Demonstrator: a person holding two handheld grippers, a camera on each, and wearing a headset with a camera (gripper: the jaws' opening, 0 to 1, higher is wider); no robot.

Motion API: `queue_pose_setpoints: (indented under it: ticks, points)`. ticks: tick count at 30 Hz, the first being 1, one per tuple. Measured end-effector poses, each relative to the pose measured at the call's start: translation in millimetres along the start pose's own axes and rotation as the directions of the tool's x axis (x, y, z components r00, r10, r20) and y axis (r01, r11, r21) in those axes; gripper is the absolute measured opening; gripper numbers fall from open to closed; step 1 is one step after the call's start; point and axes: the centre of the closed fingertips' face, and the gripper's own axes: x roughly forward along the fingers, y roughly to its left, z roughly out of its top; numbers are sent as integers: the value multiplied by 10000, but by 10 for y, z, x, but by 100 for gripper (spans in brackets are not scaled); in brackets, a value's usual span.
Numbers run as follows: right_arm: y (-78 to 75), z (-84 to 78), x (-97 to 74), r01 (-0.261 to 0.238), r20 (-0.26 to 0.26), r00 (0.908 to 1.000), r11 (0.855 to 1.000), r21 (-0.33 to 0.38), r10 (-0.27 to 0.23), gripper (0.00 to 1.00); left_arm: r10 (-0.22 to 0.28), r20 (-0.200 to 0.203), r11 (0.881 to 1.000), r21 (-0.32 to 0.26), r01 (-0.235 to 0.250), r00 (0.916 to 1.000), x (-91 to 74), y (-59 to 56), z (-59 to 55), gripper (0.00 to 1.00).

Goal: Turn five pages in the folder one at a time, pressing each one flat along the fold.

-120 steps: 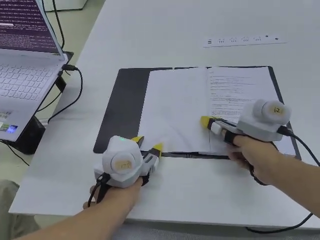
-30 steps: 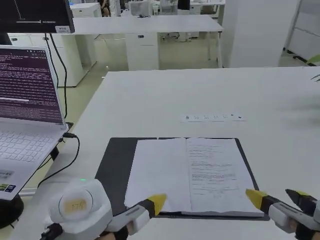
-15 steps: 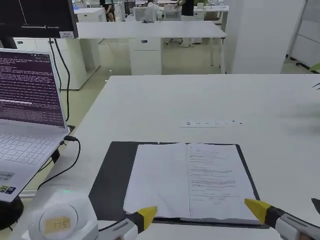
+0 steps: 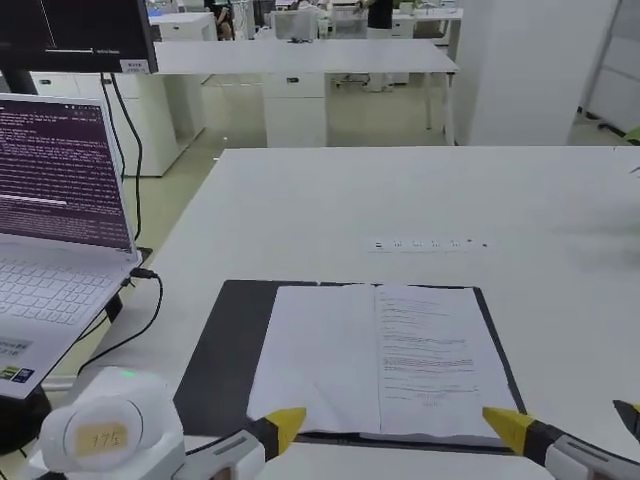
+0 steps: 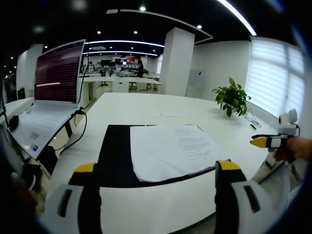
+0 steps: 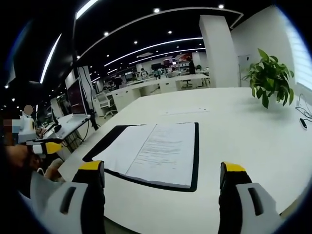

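**A:** Count on the table (image 4: pixel 400 190)?
**B:** folder (image 4: pixel 225 350): 1. Sheets showing in it: 2, being 1 blank sheet (image 4: pixel 320 350) and 1 printed page (image 4: pixel 430 350).
**A:** Grippers?
**B:** 2: left gripper (image 5: pixel 156 166) and right gripper (image 6: pixel 162 166). 2 yellow-tipped jaws each, so 4 tips.
**A:** Anything else?
**B:** laptop (image 4: pixel 50 200): 1, with 1 cable (image 4: pixel 140 320) in its side. socket strip (image 4: pixel 430 243): 1. potted plant (image 5: pixel 233 97): 1. monitor (image 4: pixel 70 30): 1, cut off by the frame edge. Desks in the background: several, too far to count.
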Motion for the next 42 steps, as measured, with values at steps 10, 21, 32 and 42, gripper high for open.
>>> queue_pose_setpoints:
  ticks: [10,21,32,42]
  points:
    - [49,-73,53,-355,-202,9992,9994,48,356,96,-440,-536,9985,301,456,9976,117,-98,-77,92]
    - [-17,-76,75,-471,-219,9986,9985,270,477,95,-1199,-1072,9899,623,1271,9870,525,-441,-71,81]
    - [-145,-100,91,-366,-251,9990,9976,585,381,94,-2237,-1683,9559,1543,2498,9600,1057,-1021,-150,77]
    - [-239,-128,140,-217,-359,9991,9969,757,244,93,-2972,-2233,9205,1911,3407,9283,1449,-1506,-335,74]
